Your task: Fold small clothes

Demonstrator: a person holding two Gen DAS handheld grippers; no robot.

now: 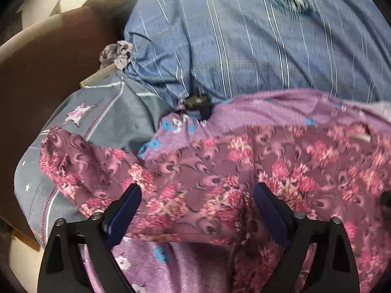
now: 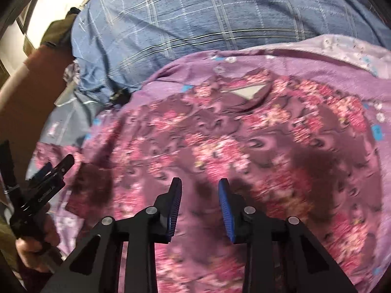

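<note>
A: Largest first. Blue plaid bedding [image 2: 195, 24] across the far side, bunched. Grey star-print sheet [image 1: 117, 119] to the left. Lilac flowered blanket [image 2: 171, 73] beneath the work area.

B: Task item?

A: Maroon floral garment [image 2: 220, 134], spread flat on the lilac blanket, neckline with white label [image 2: 246, 92] toward the far side. Left edge trailing onto the grey sheet.

B: Grippers?

A: Left gripper [image 1: 198, 210]: jaws wide apart, hanging over the garment's left part, nothing between the pads. Right gripper [image 2: 200, 205]: jaws parted, narrower gap, over the garment's middle, nothing held. Both views blurred; contact with the cloth not determinable.

B: Step?

A: Judged as garment laid out, 0 folds visible; 1st fold pending.

B: Next move?

A: Probably: pinch the left edge with the left gripper, carry it toward the middle. Needs a single-layer pinch only, without catching the blanket underneath.
</note>
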